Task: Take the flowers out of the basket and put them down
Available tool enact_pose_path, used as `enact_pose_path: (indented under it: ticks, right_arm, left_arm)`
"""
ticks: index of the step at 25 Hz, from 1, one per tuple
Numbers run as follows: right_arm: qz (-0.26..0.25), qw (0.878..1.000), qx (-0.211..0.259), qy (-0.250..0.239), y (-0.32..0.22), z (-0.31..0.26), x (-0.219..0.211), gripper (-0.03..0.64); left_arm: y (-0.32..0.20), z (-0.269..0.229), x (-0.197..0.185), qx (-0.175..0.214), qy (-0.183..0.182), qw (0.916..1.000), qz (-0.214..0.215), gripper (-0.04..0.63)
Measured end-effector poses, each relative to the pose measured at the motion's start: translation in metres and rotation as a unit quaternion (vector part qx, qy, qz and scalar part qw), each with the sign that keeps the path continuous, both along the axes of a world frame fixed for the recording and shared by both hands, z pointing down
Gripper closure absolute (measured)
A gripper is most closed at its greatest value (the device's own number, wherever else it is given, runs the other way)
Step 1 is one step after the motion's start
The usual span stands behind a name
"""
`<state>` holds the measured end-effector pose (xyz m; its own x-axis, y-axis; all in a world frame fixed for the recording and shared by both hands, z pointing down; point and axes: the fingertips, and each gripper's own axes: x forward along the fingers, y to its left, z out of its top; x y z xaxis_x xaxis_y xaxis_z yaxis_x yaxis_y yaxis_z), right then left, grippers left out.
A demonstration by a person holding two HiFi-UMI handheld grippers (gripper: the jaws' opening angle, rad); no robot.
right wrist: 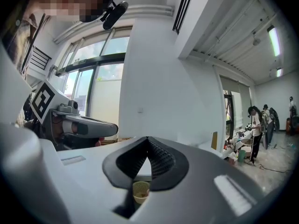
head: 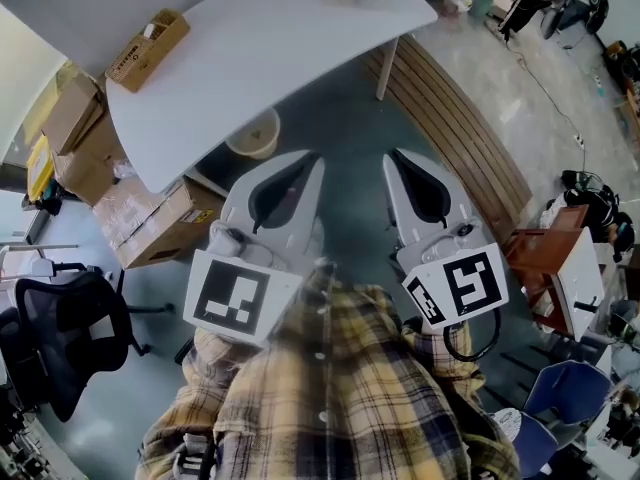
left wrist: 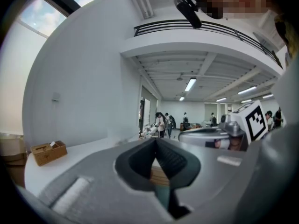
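Note:
A pale round wicker basket (head: 254,133) stands on the floor, partly under the edge of the white table (head: 300,38). It also shows small and low between the right jaws as the basket (right wrist: 141,190). I see no flowers; what the basket holds is too small to tell. Both grippers are held close to the person's plaid shirt, above the floor and short of the table. My left gripper (head: 312,160) (left wrist: 155,141) has its jaws meeting at the tips with nothing between them. My right gripper (head: 392,158) (right wrist: 148,140) is shut and empty too.
A small brown box (head: 148,48) lies on the table's left end. Cardboard boxes (head: 150,223) are stacked on the floor at the left, with a black office chair (head: 70,338) nearer. A slatted wooden bench (head: 455,118) runs along the right. People stand far off in the room.

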<state>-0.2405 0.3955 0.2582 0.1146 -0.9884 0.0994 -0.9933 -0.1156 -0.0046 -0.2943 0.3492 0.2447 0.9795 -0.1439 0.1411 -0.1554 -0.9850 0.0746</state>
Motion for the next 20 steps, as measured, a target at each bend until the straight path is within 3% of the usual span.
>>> enact_pose_path:
  ticks: [6, 20]
  right_arm:
    - [0.002, 1.0, -0.007, -0.001, -0.054, 0.01, 0.048, 0.612]
    - [0.025, 1.0, -0.004, 0.009, -0.238, -0.003, 0.169, 0.612]
  left_arm:
    - [-0.057, 0.006, 0.054, 0.004, -0.001, 1.0, 0.007, 0.594]
    - [-0.234, -0.004, 0.171, 0.011, 0.005, 0.9993, 0.036, 0.594]
